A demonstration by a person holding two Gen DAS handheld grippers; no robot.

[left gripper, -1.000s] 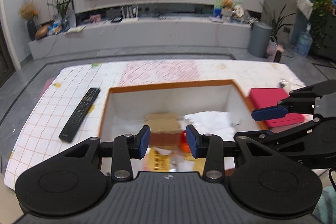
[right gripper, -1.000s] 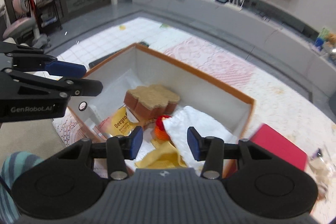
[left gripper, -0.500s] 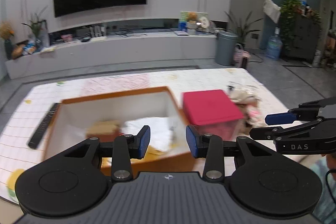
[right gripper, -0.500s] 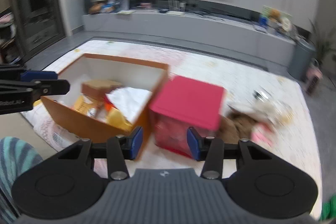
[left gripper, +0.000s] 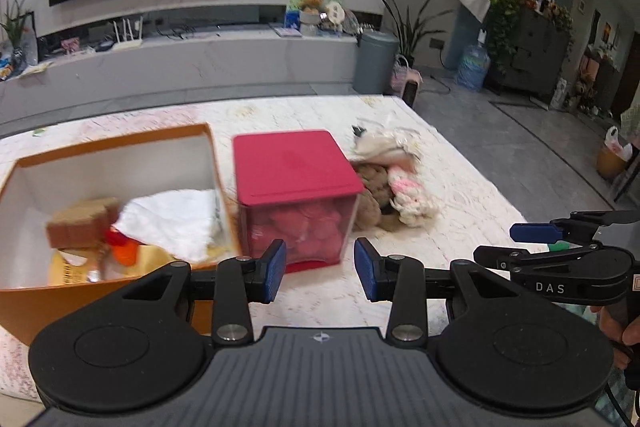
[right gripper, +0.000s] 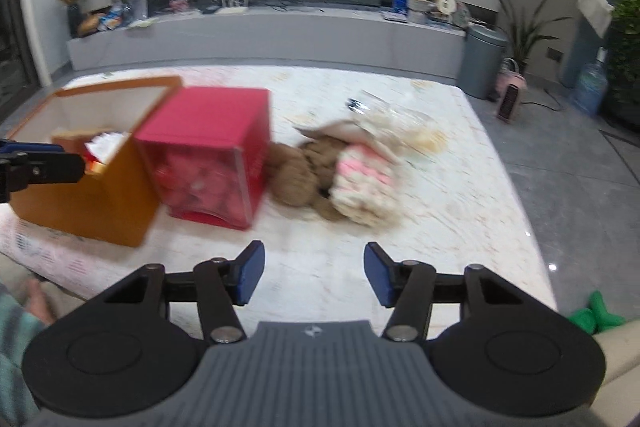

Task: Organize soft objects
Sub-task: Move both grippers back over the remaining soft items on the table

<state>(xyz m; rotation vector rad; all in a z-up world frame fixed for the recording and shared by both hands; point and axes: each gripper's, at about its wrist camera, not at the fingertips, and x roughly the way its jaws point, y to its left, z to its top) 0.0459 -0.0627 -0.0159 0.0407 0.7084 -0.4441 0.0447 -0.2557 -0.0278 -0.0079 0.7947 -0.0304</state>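
A pile of soft things lies on the table right of a red-lidded clear box (left gripper: 294,189) (right gripper: 208,155): a brown plush (right gripper: 298,171) (left gripper: 370,199), a pink-and-white knitted piece (right gripper: 362,181) (left gripper: 408,193) and pale crumpled pieces behind. An open orange box (left gripper: 116,147) (right gripper: 80,187) on the left holds a white cloth (left gripper: 172,217), a brown sponge-like block (left gripper: 80,221) and yellow and orange items. My left gripper (left gripper: 320,269) hangs in front of the red box, jaws apart and empty. My right gripper (right gripper: 314,277) is nearer than the pile; its jaws are opening with nothing between them.
The table (right gripper: 460,187) wears a pale patterned cloth; its right edge drops to a grey floor. A green object (right gripper: 594,315) lies at the near right corner. A TV wall, a low cabinet and a grey bin (right gripper: 482,61) stand beyond. A striped sleeve (right gripper: 16,359) shows at lower left.
Both views have swung right from the orange box to the red box and the soft pile. The right gripper's jaws now stand wider apart. The left jaws kept their gap.
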